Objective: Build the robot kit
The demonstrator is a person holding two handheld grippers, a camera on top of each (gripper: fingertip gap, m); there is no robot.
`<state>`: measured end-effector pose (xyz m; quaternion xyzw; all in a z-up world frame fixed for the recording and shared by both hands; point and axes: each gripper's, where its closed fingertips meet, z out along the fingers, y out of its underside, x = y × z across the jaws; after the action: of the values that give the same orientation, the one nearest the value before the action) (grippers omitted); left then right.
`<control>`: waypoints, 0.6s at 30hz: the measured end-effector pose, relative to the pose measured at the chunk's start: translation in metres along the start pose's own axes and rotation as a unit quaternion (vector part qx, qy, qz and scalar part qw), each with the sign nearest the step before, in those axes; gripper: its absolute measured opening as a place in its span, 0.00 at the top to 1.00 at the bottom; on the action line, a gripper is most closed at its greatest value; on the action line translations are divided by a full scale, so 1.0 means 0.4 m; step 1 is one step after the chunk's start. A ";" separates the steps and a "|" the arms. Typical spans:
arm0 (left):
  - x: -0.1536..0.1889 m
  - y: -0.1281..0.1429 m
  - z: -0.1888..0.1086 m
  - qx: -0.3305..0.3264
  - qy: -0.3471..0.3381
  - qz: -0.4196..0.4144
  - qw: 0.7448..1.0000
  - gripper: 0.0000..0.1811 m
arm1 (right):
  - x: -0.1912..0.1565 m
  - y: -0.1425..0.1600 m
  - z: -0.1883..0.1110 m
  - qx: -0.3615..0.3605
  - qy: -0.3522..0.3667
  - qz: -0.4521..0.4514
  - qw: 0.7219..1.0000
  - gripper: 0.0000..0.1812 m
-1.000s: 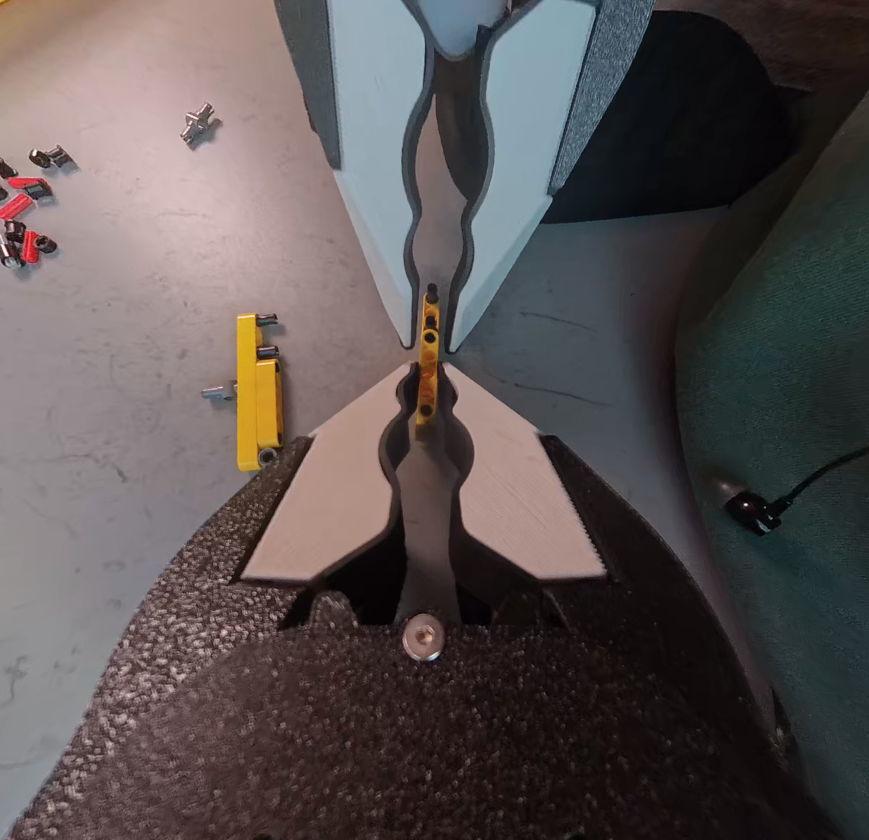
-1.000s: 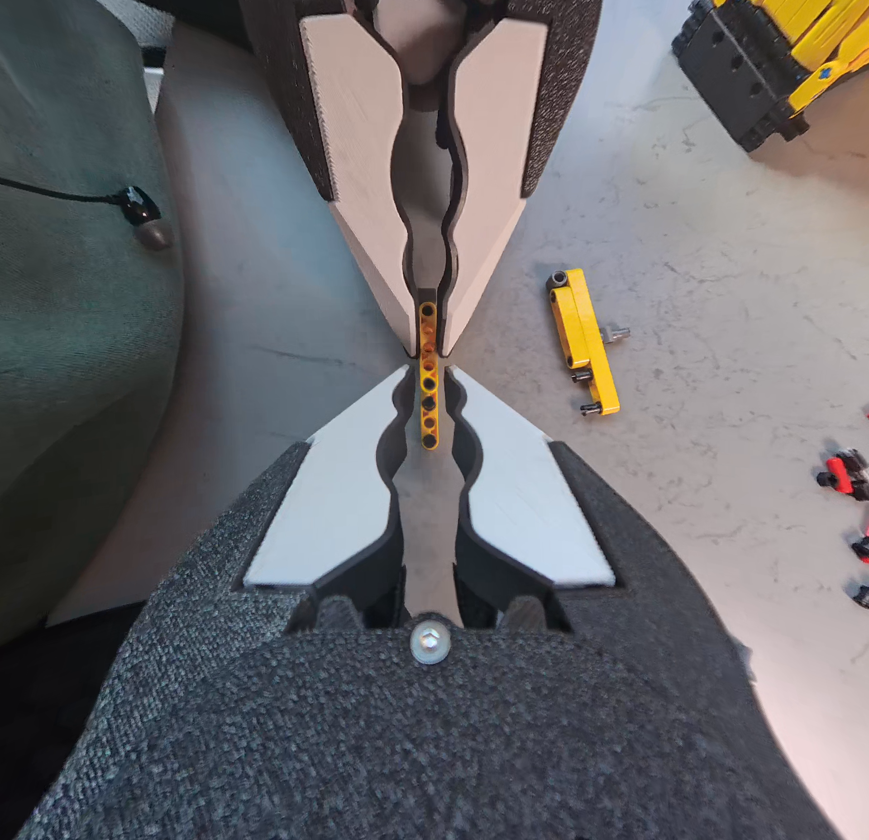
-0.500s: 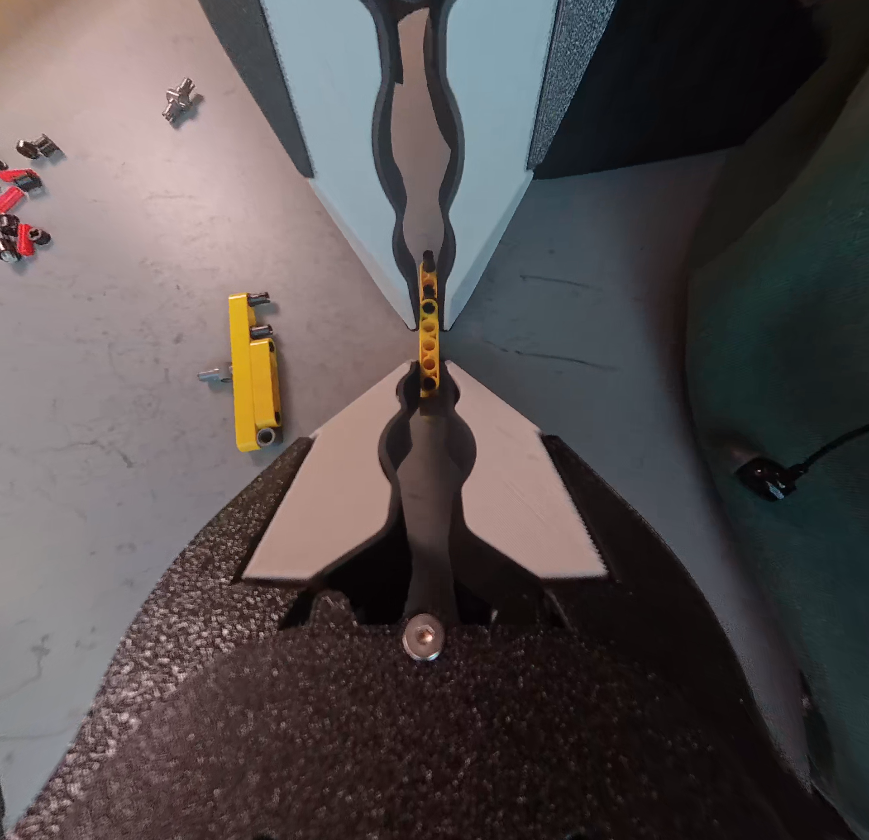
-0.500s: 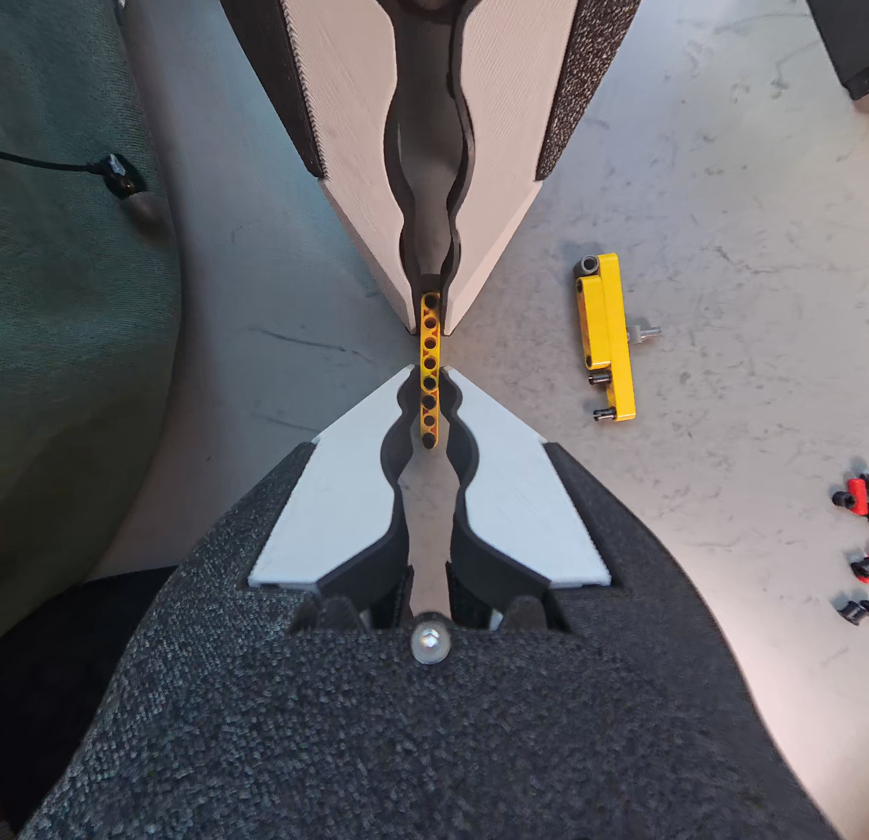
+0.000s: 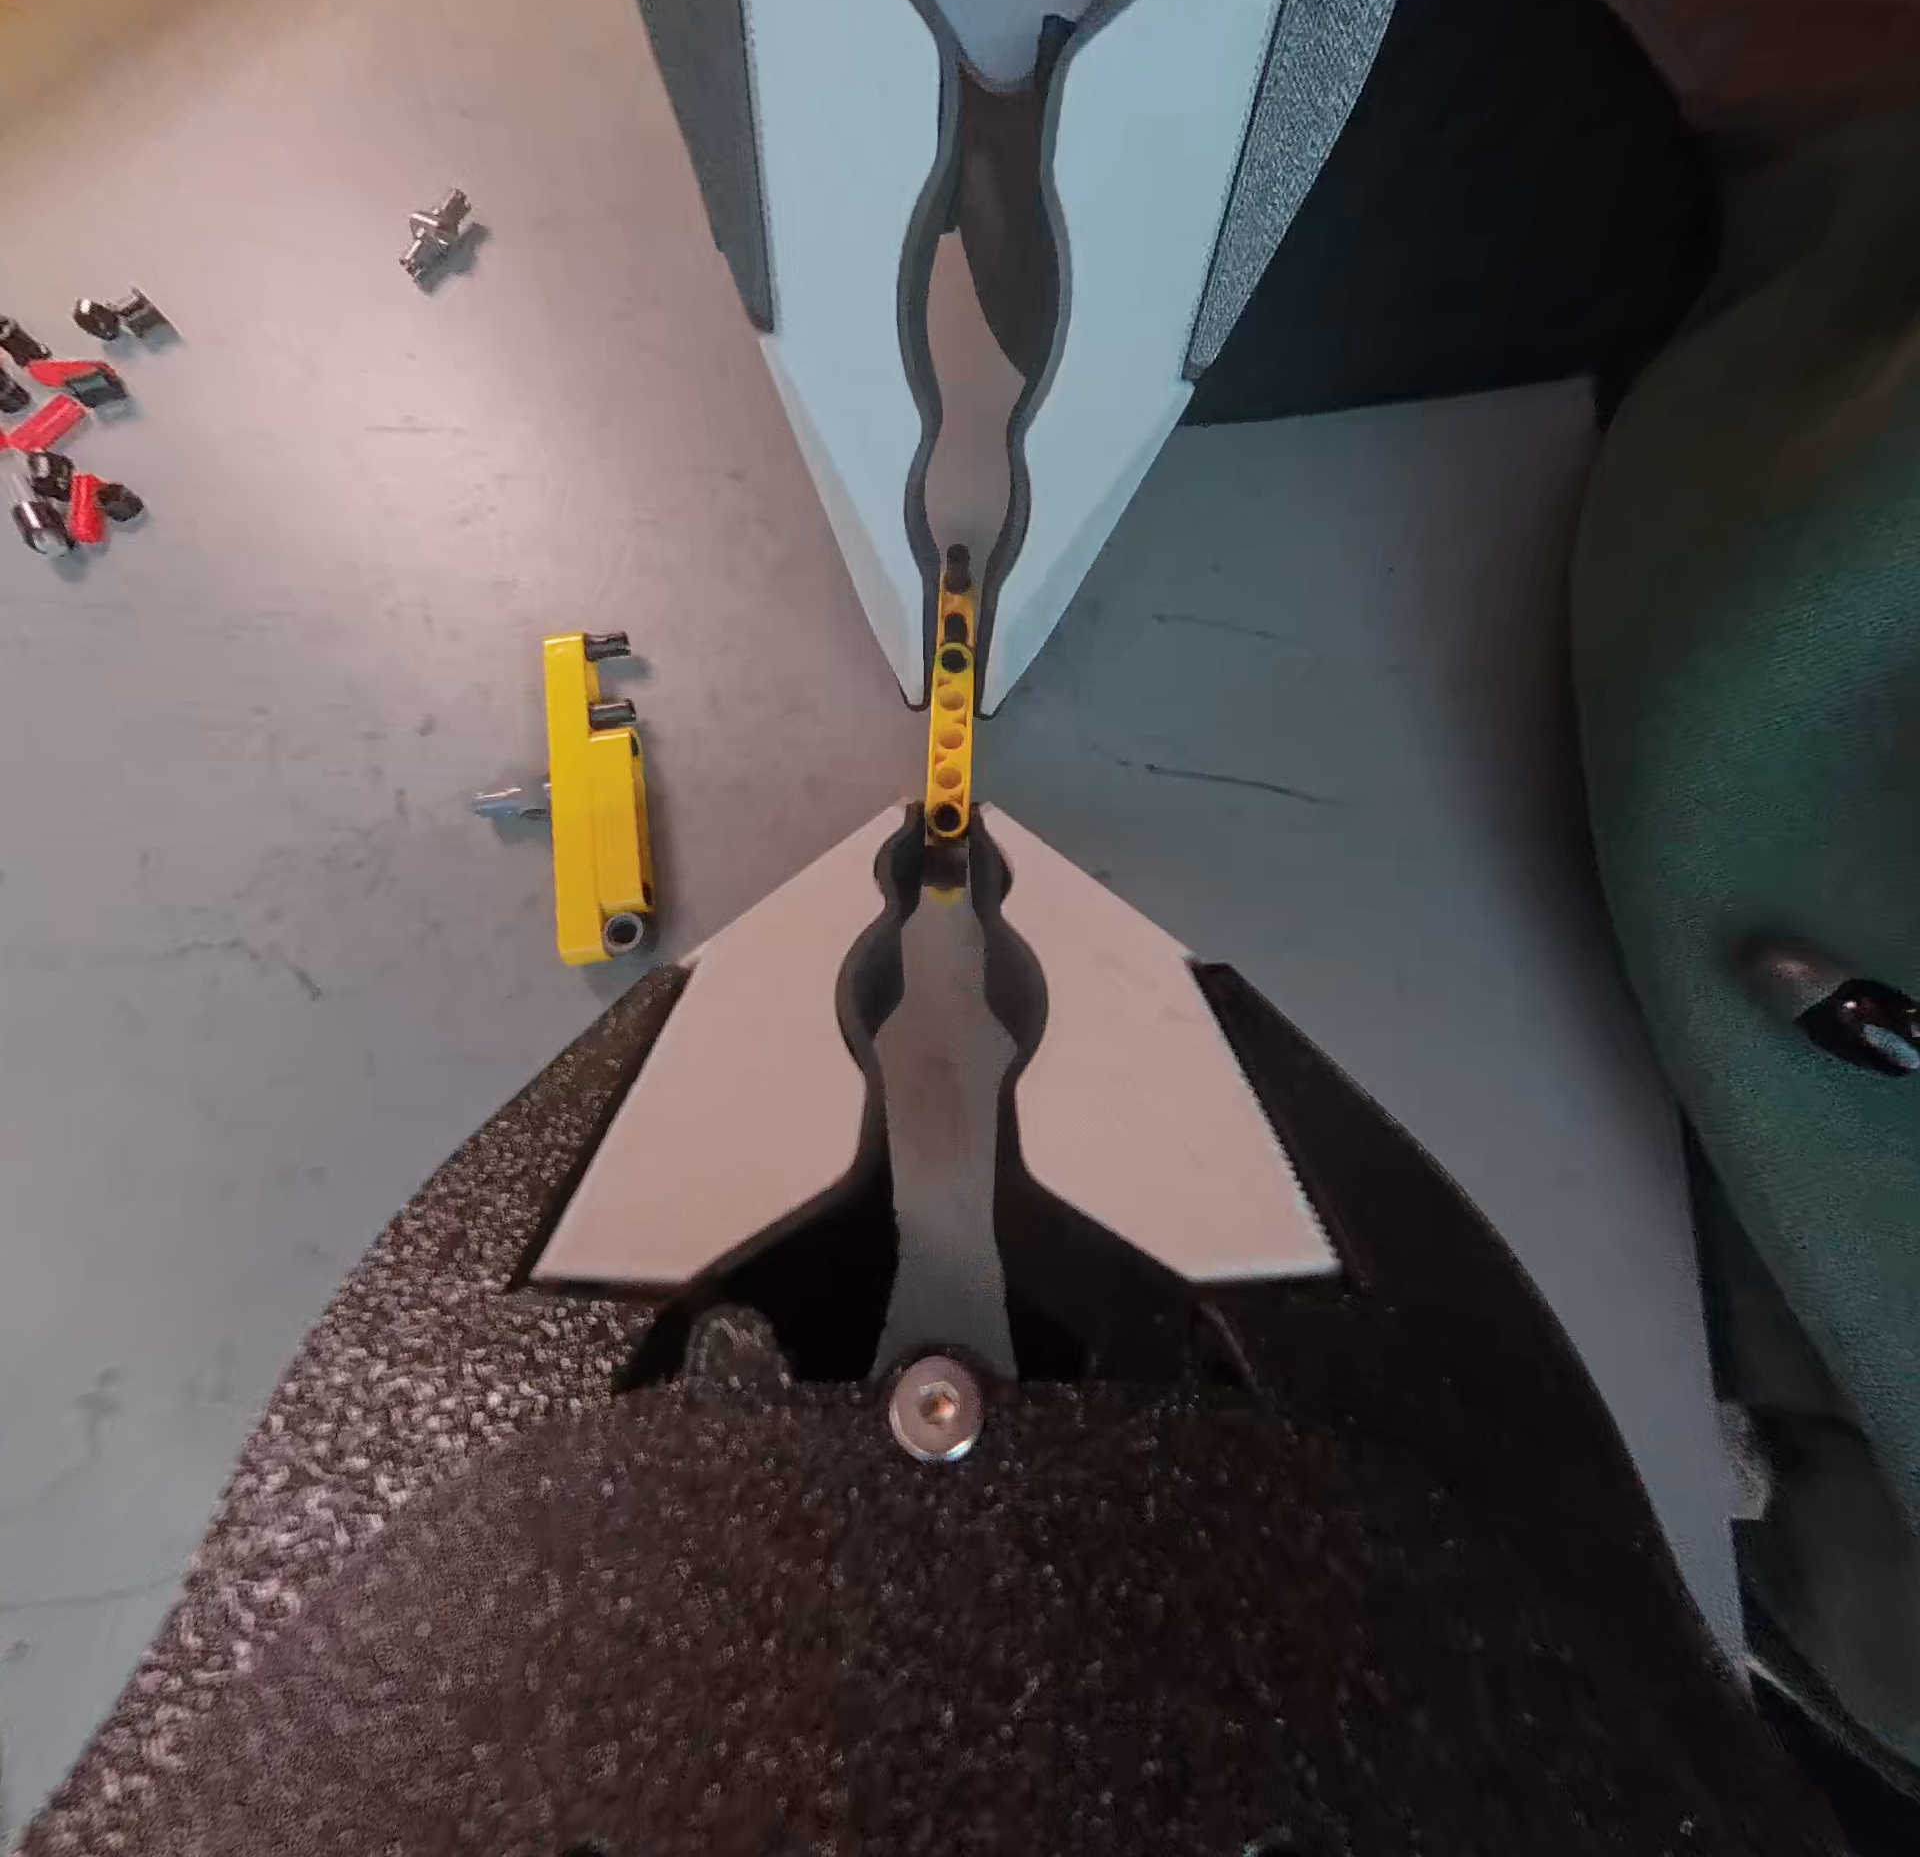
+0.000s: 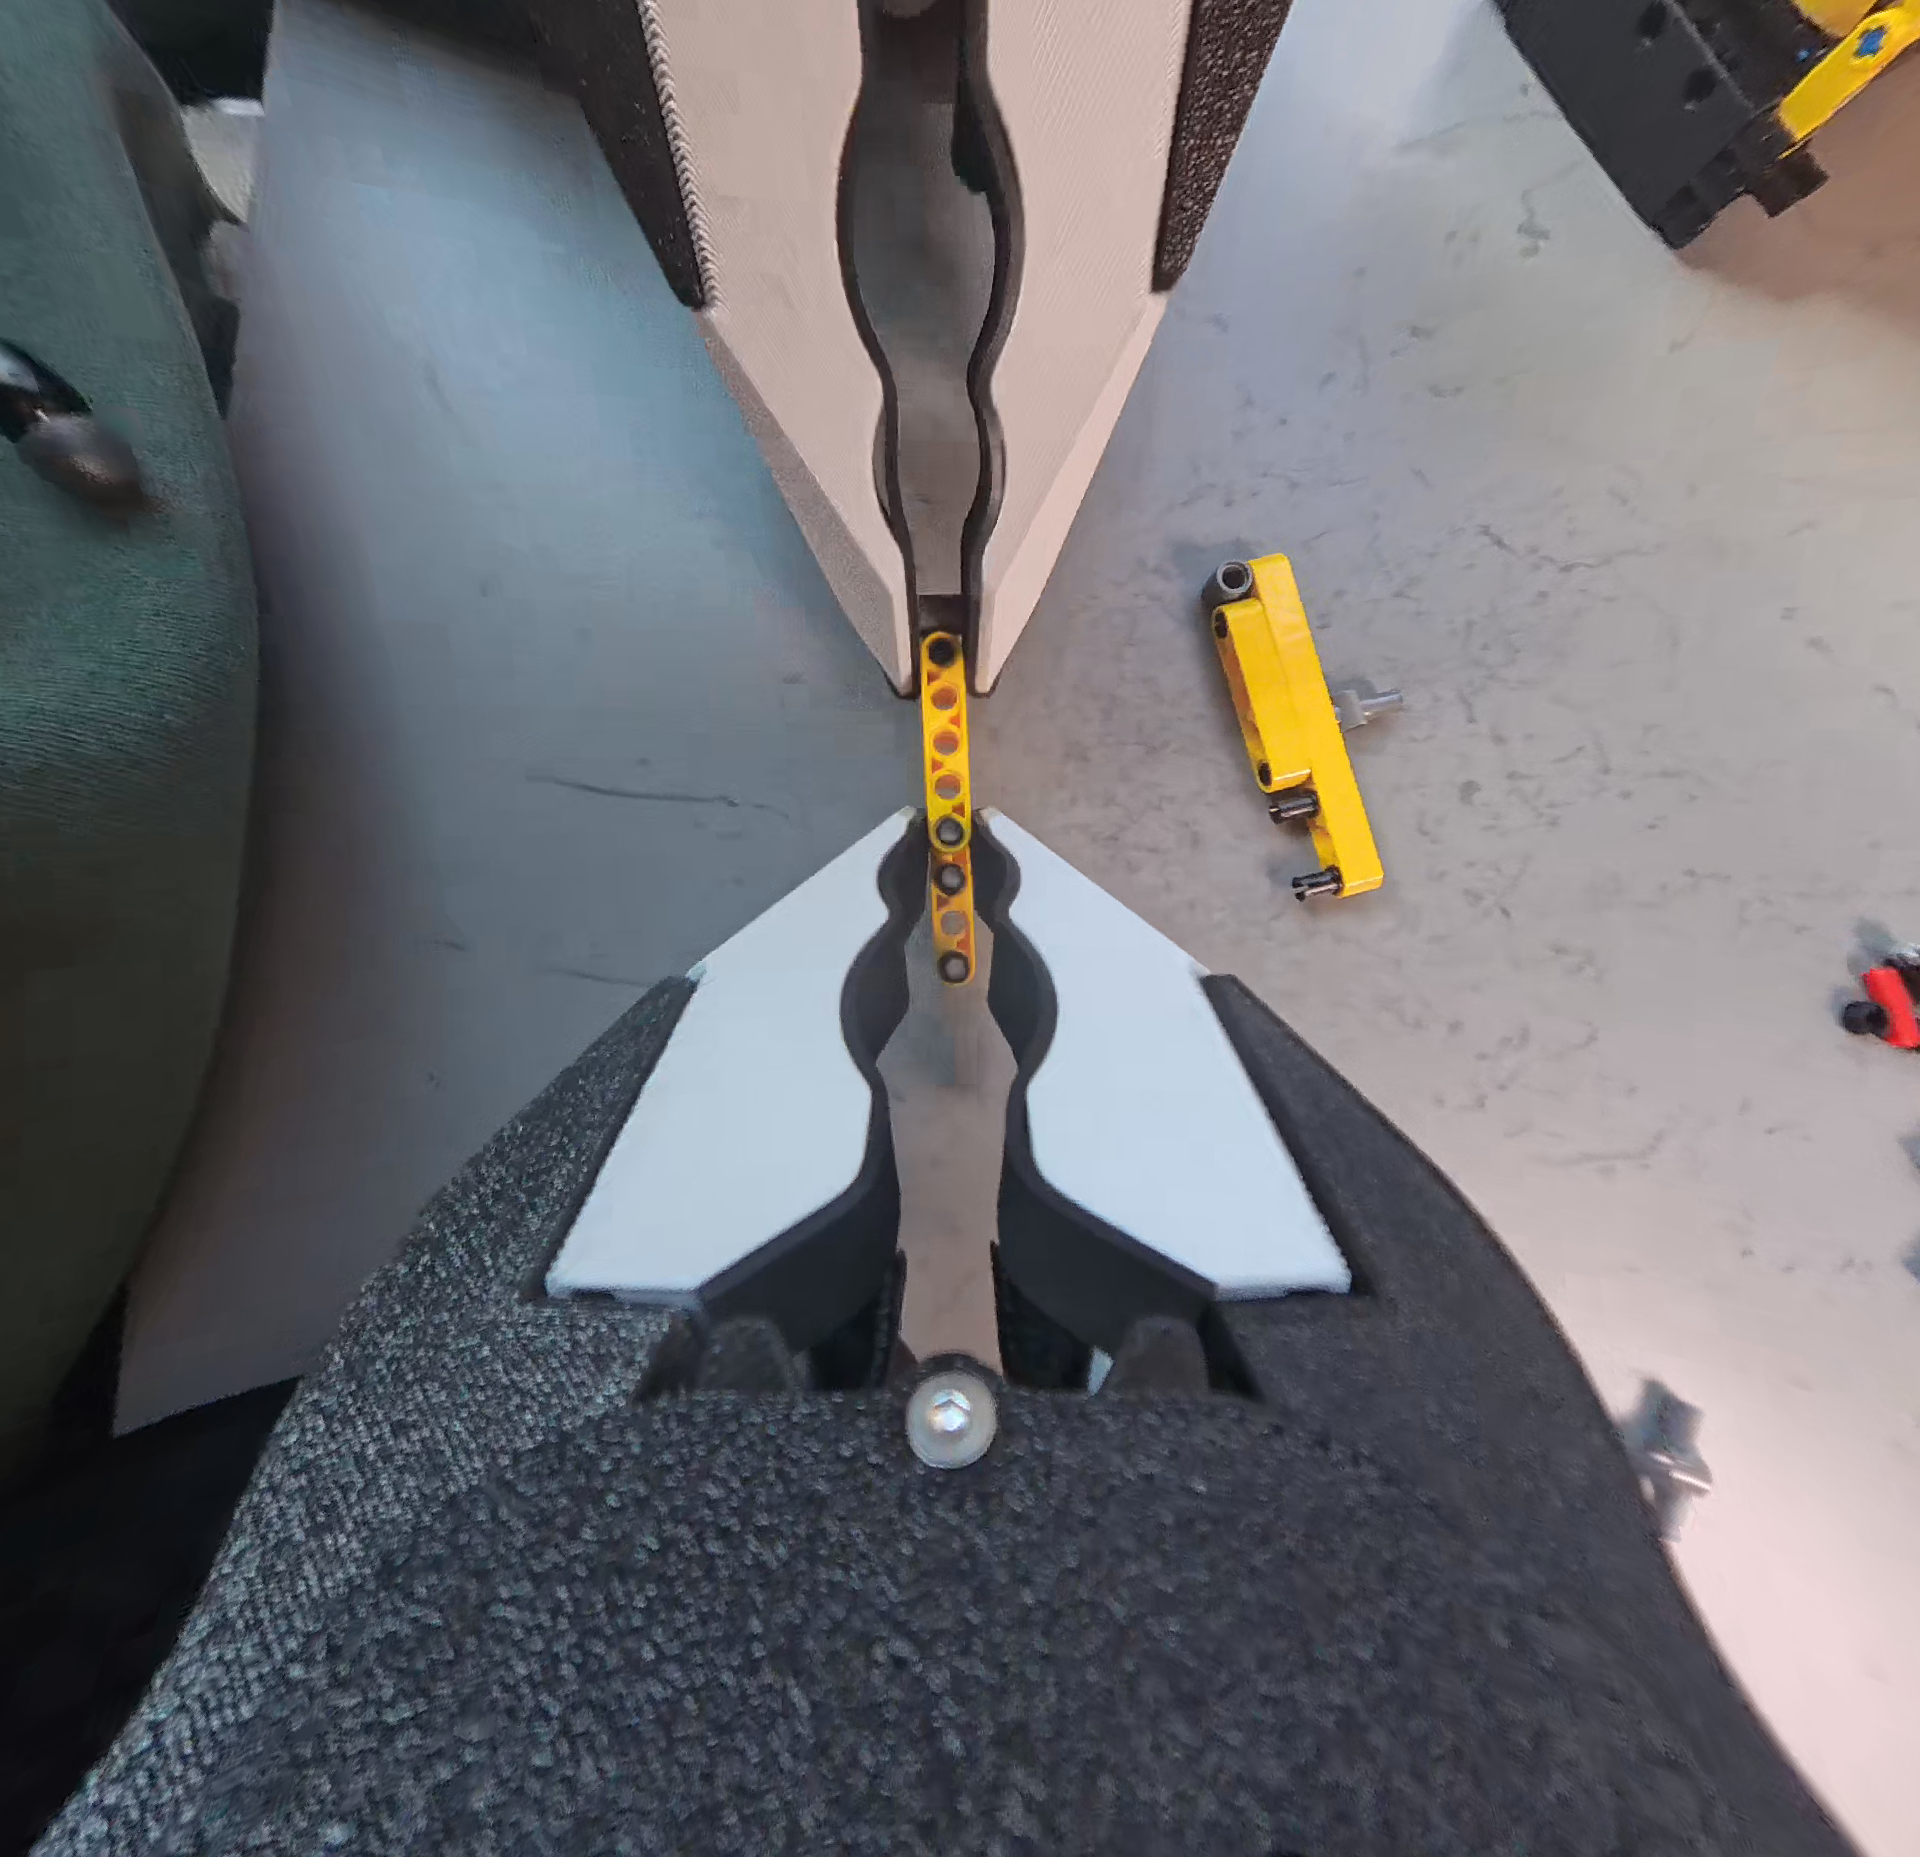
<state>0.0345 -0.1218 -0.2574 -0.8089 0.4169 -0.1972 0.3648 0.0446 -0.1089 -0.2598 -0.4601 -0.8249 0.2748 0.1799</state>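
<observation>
Here the left claw (image 5: 948,820) and right claw (image 6: 951,841) face tip to tip, each clamped on one end of a thin yellow holed beam (image 6: 945,758), its long axis running between them above the tabletop (image 6: 1558,664)

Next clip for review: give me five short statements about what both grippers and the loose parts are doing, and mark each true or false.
1. The left gripper and the right gripper both pinch the thin yellow plastic beam with a row of holes. True.
2. That beam lies flat on the grey tabletop. False: it is held between the two grippers, one at each end.
3. A chunky yellow block assembly with black pins lies untouched on the table. True.
4. The small red and black connector pieces sit between the left gripper's fingers. False: they lie scattered far off to the side.
5. The left gripper is wide open. False: it is closed on the beam.
</observation>
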 end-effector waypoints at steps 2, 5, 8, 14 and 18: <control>0.000 -0.018 -0.014 0.021 0.029 -0.041 0.998 0.96 | 0.001 -0.014 -0.018 0.033 -0.034 0.047 0.998 0.96; -0.018 -0.057 -0.043 0.073 0.078 -0.135 0.985 0.96 | 0.037 -0.052 -0.064 0.092 -0.006 0.038 0.995 0.93; -0.048 -0.069 -0.063 0.107 0.126 -0.221 0.961 0.96 | 0.051 -0.092 -0.103 0.112 0.097 -0.094 0.985 0.78; -0.041 -0.103 -0.067 0.127 0.216 -0.287 0.925 0.96 | 0.070 -0.093 -0.061 0.047 0.217 -0.252 0.942 0.86; -0.034 -0.105 -0.066 0.135 0.220 -0.284 0.923 0.95 | 0.058 -0.096 -0.059 0.059 0.188 -0.236 0.952 0.91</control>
<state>0.0325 -0.1058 -0.2084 -0.7729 0.2086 -0.5201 0.2977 0.0202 -0.0988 -0.2165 -0.2847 -0.8432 0.1811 0.4186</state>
